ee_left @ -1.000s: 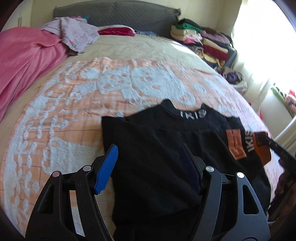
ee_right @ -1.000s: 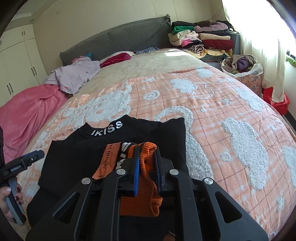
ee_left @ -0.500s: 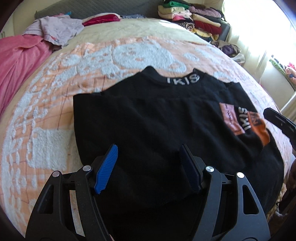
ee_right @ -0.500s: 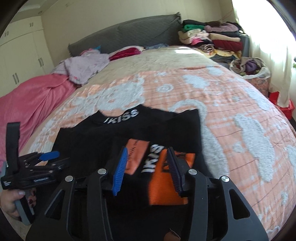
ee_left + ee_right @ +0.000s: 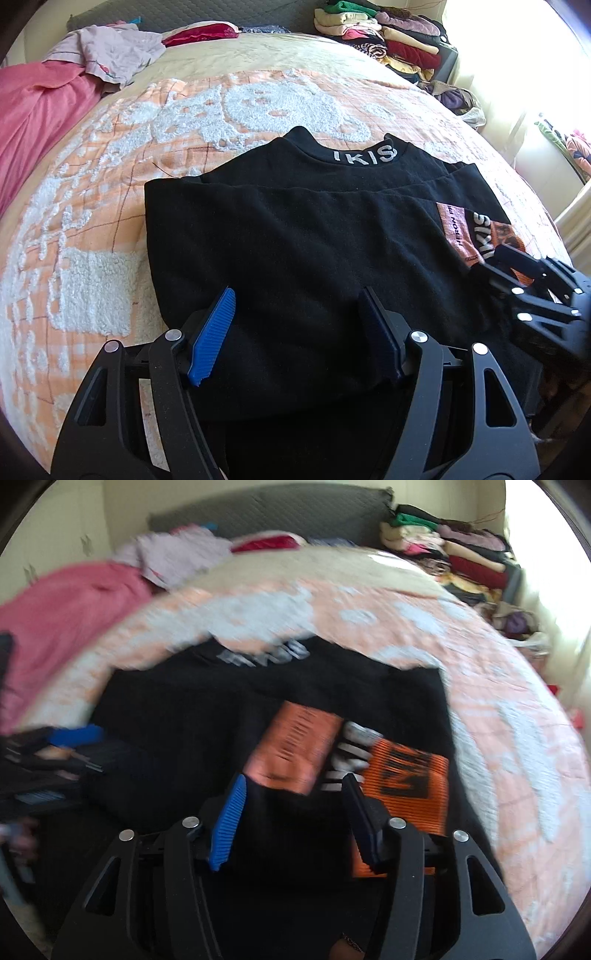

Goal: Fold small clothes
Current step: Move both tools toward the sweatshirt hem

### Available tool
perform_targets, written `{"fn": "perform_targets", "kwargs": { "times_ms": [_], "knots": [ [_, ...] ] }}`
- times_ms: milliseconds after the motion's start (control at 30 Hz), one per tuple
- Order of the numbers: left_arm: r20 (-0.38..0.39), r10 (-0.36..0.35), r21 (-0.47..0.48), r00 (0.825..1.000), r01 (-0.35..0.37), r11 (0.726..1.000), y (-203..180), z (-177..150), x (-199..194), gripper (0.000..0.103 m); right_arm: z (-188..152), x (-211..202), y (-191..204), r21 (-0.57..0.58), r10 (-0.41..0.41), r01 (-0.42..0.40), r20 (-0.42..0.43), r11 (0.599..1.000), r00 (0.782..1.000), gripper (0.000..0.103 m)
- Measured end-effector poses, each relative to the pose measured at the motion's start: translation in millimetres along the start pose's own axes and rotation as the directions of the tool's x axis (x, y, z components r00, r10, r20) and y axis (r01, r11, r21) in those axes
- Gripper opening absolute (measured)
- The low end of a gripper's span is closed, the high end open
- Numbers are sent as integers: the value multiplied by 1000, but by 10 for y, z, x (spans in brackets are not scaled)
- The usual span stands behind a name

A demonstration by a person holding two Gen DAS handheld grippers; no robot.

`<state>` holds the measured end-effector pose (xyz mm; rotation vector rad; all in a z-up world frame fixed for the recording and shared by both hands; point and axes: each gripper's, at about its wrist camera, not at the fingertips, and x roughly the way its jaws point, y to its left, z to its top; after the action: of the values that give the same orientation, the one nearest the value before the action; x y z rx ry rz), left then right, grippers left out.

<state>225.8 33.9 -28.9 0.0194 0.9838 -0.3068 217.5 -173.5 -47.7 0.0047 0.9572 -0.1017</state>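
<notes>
A black sweater (image 5: 295, 221) with white letters on its collar lies flat on the orange-and-white bedspread (image 5: 92, 229). One sleeve is folded across its front, showing an orange patch (image 5: 295, 749) and a ribbed orange cuff (image 5: 406, 775). My right gripper (image 5: 293, 779) hovers just before the cuff; its jaws are opening and only flat black cloth shows between them. In the left wrist view the right gripper (image 5: 517, 266) sits at the sleeve's end. My left gripper (image 5: 295, 295) stands open over the sweater's near left part, pads not pressing the cloth.
A pink blanket (image 5: 33, 110) and a lilac garment (image 5: 107, 48) lie at the bed's far left. Folded clothes (image 5: 388, 40) are stacked at the far right beside the grey headboard (image 5: 277, 509). A bag of clothes (image 5: 454, 99) stands past the bed's right edge.
The right gripper let go of the orange cuff and spread its jaws; the sleeve now lies across the sweater. The left gripper sank closer to the sweater, then held still.
</notes>
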Motion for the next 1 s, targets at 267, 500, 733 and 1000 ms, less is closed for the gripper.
{"fn": "perform_targets", "kwargs": {
  "times_ms": [267,500,733,1000],
  "knots": [
    [-1,-5,-7,1000,5,1000,-13,-3,-13,61,-72,-45,-124,70,50,-51,22,996,999,61],
    [5,-25,-24,1000,25,999,34,4,-81,61,-147,-228,-207,127,67,-74,58,989,996,65],
    [30,-27,-26,999,27,999,62,23,-194,66,-201,-409,-300,175,68,-84,95,981,993,72],
    [69,-24,-38,997,27,999,123,39,-357,79,-266,-631,-402,225,73,-104,139,969,988,89]
  ]
}}
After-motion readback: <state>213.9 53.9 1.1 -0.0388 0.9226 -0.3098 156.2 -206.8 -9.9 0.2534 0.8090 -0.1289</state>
